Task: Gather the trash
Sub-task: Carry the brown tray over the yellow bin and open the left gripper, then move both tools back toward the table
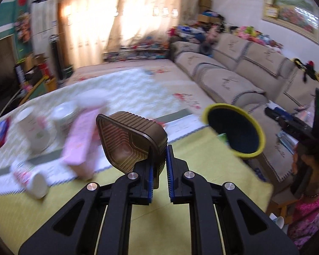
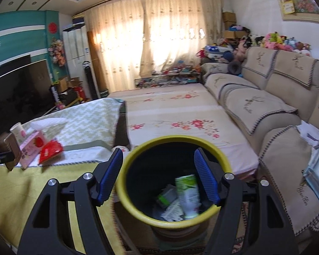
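My left gripper [image 1: 159, 165] is shut on the rim of a brown ribbed plastic tray [image 1: 129, 140] and holds it above the table; the tray also shows at the left edge of the right wrist view [image 2: 7, 148]. A yellow-rimmed black bin [image 1: 234, 129] stands to the right of it. My right gripper [image 2: 159, 176] is open and empty right over the bin [image 2: 172, 220]. A white and green carton [image 2: 188, 193] and other wrappers lie inside the bin.
On the table [image 2: 21, 195] lie a pink tissue box [image 2: 32, 148], a red packet [image 2: 50, 150] and a paper cup [image 2: 18, 130]. In the left wrist view are a tissue roll [image 1: 35, 127] and a tipped cup [image 1: 32, 180]. A beige sofa [image 2: 265, 106] runs along the right.
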